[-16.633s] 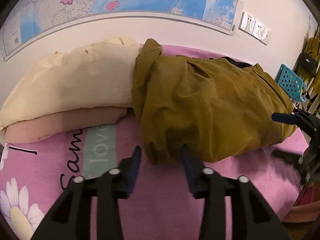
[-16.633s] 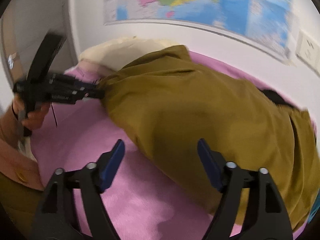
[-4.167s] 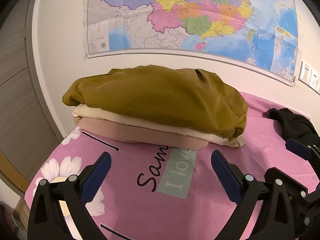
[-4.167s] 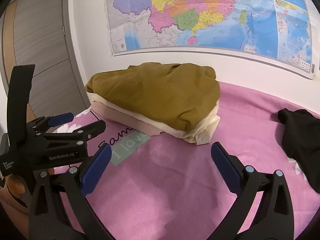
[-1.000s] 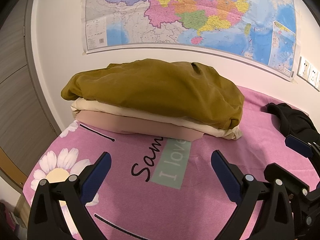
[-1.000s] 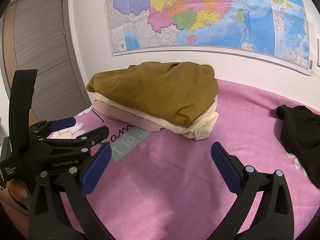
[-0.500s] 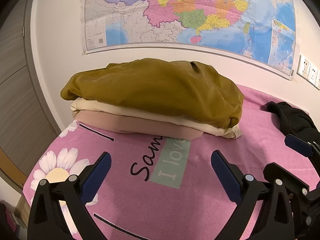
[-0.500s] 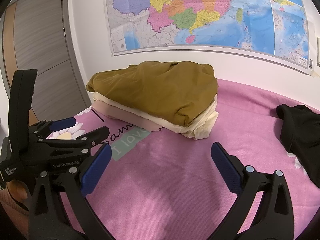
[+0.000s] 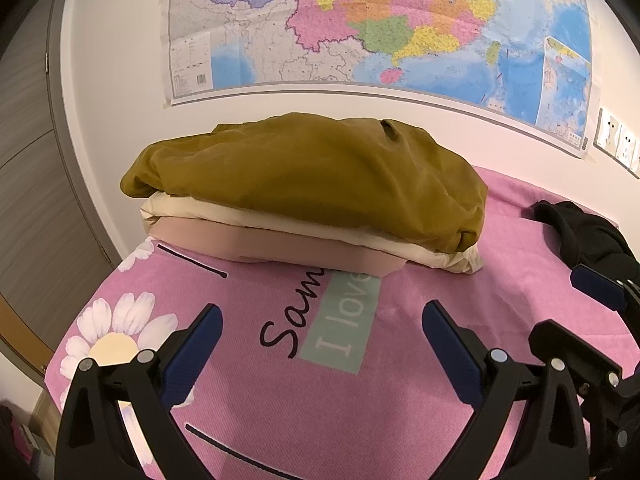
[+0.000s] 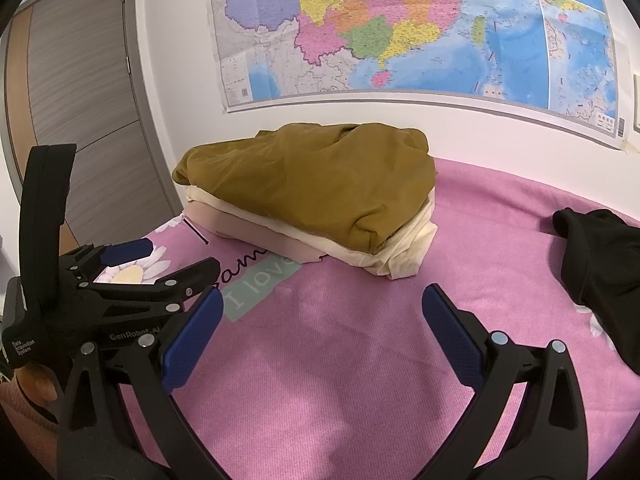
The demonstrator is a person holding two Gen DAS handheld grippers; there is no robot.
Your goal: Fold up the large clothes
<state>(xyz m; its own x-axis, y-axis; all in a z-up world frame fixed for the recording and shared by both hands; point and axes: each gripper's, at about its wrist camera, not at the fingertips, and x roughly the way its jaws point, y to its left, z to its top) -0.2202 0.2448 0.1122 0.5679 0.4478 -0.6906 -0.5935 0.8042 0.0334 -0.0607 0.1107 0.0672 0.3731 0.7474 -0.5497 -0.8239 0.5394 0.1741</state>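
A folded olive-brown garment [image 9: 312, 180] lies on top of a stack, over a folded cream garment [image 9: 248, 216] and a folded beige-pink one [image 9: 280, 246], at the far side of the pink bedspread [image 9: 320, 400]. The stack also shows in the right wrist view [image 10: 316, 192]. A crumpled black garment [image 10: 600, 256] lies at the right; it also shows in the left wrist view [image 9: 580, 232]. My left gripper [image 9: 320, 316] is open and empty, well short of the stack. My right gripper [image 10: 320, 300] is open and empty above bare bedspread, between the stack and the black garment.
The bedspread has a daisy print [image 9: 116, 340] and a lettered patch [image 9: 344, 320]. A wall map [image 9: 380, 28] hangs behind the bed. A grey door [image 10: 80, 100] stands at the left. Wall sockets [image 9: 620, 148] sit at the right.
Over the long span the olive garment went from spread on the bed to folded on the stack. In the last second both grippers stay open and barely drift.
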